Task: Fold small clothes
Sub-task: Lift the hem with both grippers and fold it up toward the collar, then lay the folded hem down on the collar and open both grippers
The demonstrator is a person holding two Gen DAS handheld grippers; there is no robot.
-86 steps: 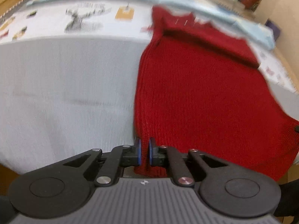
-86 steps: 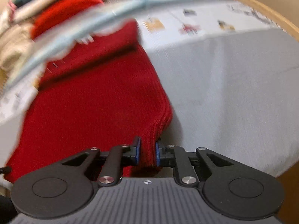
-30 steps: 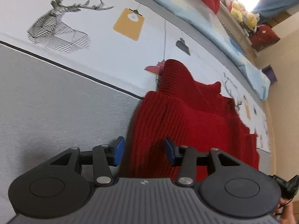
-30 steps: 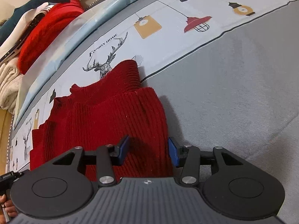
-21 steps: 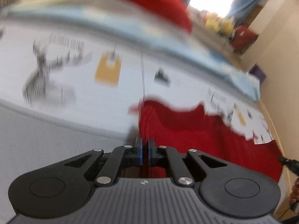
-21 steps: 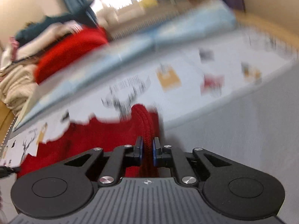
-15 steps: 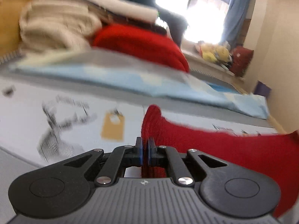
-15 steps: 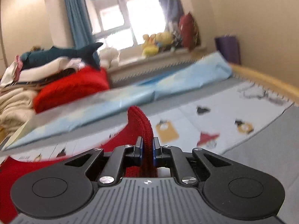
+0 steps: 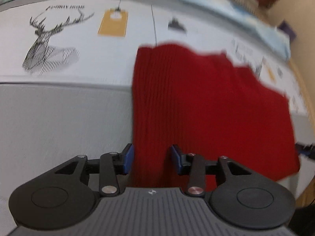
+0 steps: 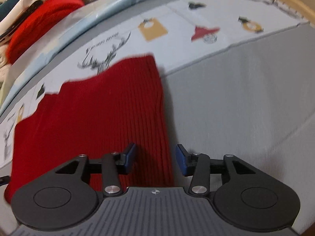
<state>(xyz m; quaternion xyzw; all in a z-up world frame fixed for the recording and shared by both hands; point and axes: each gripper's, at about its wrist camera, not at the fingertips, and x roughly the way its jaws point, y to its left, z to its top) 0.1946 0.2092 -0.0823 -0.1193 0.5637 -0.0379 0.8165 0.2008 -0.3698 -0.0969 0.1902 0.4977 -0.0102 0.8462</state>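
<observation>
On the bed (image 9: 59,118), red sweater (image 9: 206,102) now lies flat; L gripper (image 9: 151,159) & R gripper (image 10: 155,159) fingers just opened, holding nothing — fold laid, next fold due.

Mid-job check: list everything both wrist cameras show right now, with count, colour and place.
Knit garment: one, dark red, lying flat across the grey and printed areas of the bedsheet.
Bedsheet: one, grey near, white with deer and lamp prints farther, under the garment.
Blue sheet: one, light blue, along the far edge.
Clothes pile: one, red, white and dark items, far left in the right wrist view.
Left gripper: one, black with blue pads, open over the garment's left edge.
Right gripper: one, same colours, open over its right edge.
</observation>
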